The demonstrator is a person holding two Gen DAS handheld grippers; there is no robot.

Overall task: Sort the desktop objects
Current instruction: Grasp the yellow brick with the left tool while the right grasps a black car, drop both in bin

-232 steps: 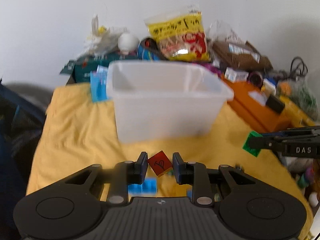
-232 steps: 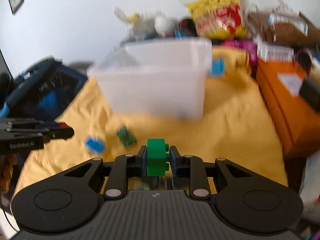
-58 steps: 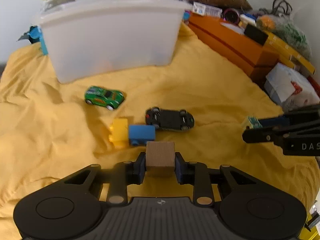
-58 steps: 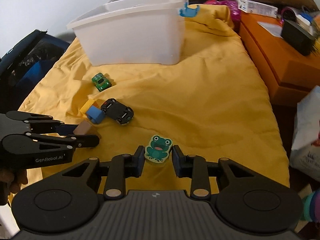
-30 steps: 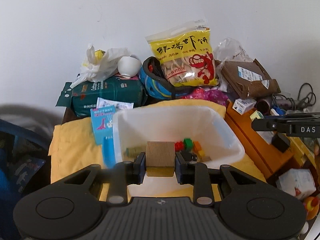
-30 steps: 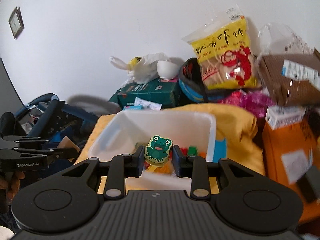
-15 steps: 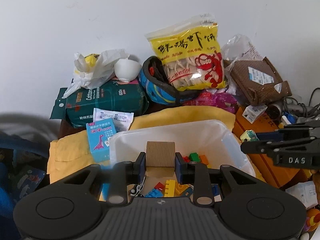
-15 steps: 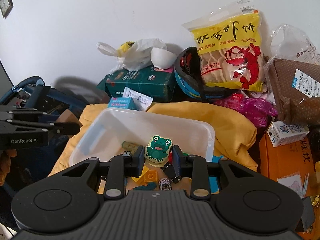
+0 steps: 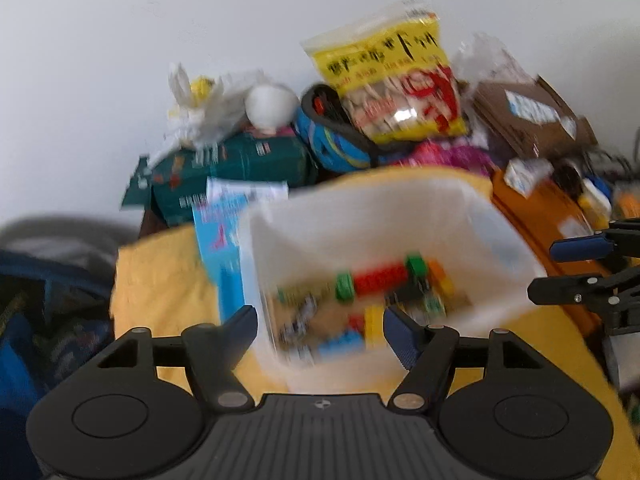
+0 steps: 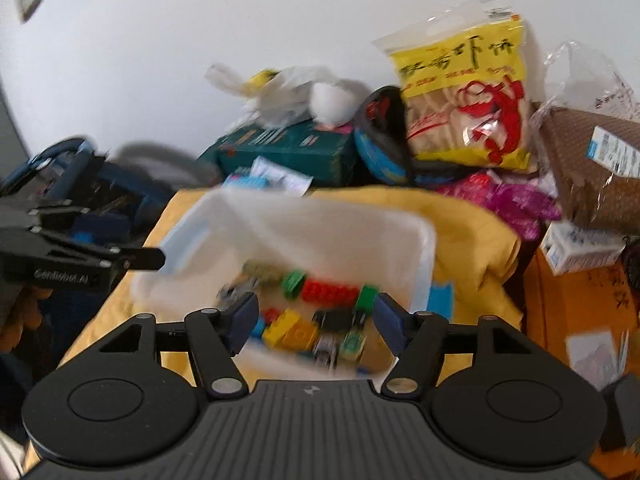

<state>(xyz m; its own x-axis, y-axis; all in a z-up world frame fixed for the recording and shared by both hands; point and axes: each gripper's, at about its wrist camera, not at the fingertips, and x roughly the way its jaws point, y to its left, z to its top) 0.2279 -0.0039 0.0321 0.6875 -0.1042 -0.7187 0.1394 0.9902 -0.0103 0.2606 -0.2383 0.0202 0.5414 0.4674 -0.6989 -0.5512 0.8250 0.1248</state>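
Note:
A white plastic bin point(image 9: 516, 256) stands on the yellow cloth point(image 9: 160, 280) and holds several toy bricks, among them a red brick point(image 9: 380, 276). My left gripper point(image 9: 320, 330) is open and empty over the bin's near edge. My right gripper point(image 10: 314, 316) is open and empty above the bin point(image 10: 424, 248); a red brick point(image 10: 330, 290), yellow bricks point(image 10: 286, 330) and a frog tile point(image 10: 352, 344) lie below it. The right gripper also shows in the left wrist view point(image 9: 560, 268), and the left gripper in the right wrist view point(image 10: 132, 258). Both views are blurred.
Behind the bin lie a yellow snack bag point(image 9: 392, 92), a green box point(image 9: 232, 168), a white plastic bag point(image 9: 208, 116) and a brown parcel point(image 9: 532, 120). An orange box point(image 9: 552, 216) stands to the right. A blue bag point(image 10: 80, 184) is at the left.
Both grippers have opened. The wooden cube has left my left gripper and the frog tile has left my right gripper; the frog tile now lies in the bin. Both views have shifted slightly.

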